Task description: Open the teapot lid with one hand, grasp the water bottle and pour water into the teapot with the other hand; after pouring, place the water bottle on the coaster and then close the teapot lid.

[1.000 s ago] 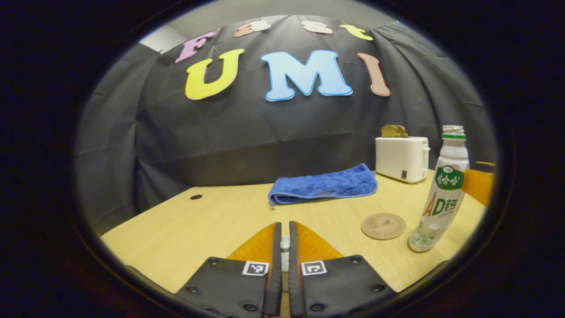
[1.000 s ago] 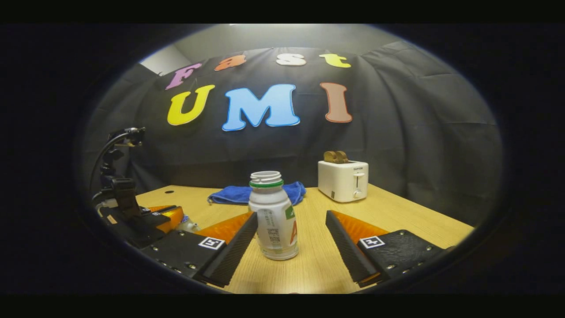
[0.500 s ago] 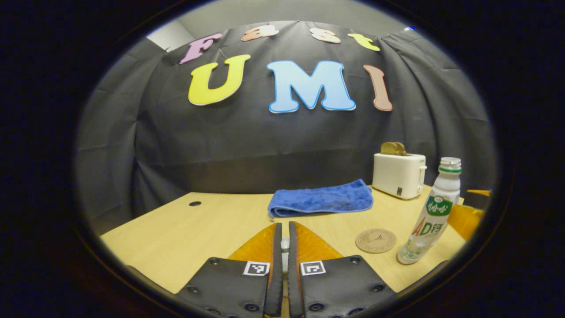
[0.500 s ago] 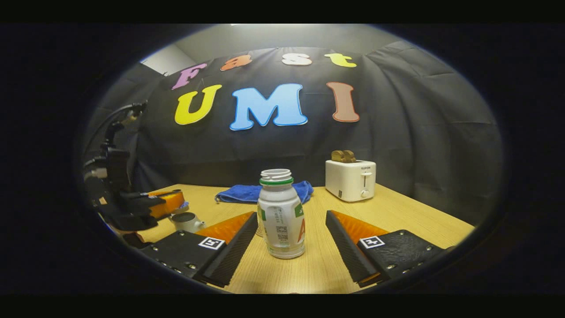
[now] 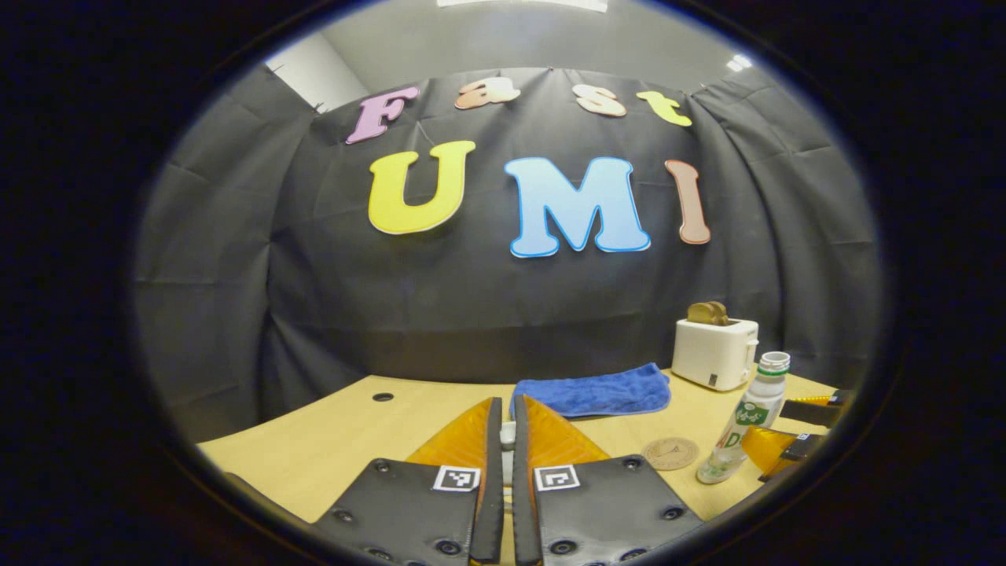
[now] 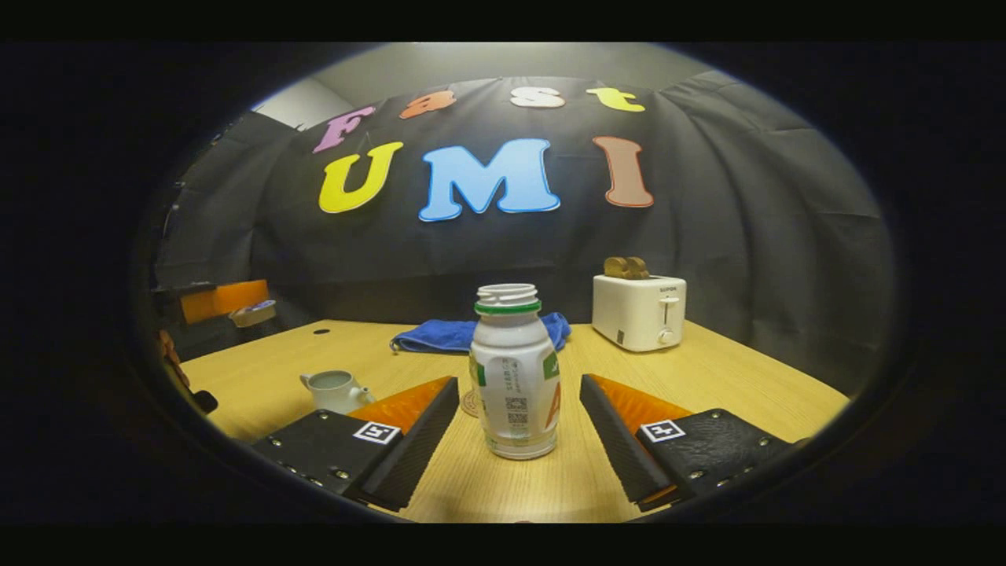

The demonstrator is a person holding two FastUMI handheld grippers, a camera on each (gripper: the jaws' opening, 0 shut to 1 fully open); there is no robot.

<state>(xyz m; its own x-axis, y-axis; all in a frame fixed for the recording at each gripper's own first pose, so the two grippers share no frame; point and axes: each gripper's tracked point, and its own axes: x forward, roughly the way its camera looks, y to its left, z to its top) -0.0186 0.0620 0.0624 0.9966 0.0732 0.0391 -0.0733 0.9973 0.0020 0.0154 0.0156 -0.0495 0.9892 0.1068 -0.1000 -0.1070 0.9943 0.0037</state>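
In the left gripper view my left gripper is shut on the small white teapot lid, held high above the table. The right gripper view has that lid at far left, raised above the white teapot, which stands uncovered. An uncapped white water bottle with a green neck ring stands upright between the fingers of my open right gripper, with a gap on each side. The round cork coaster lies just left of the bottle, peeking out behind the bottle as the coaster in the right gripper view.
A folded blue towel lies at the back of the wooden table. A white toaster with bread in it stands at the back right. In the left gripper view the right gripper sits beside the bottle.
My left gripper has risen and pulled away with the lid, leaving the teapot open. My right gripper has edged closer around the bottle, still open.
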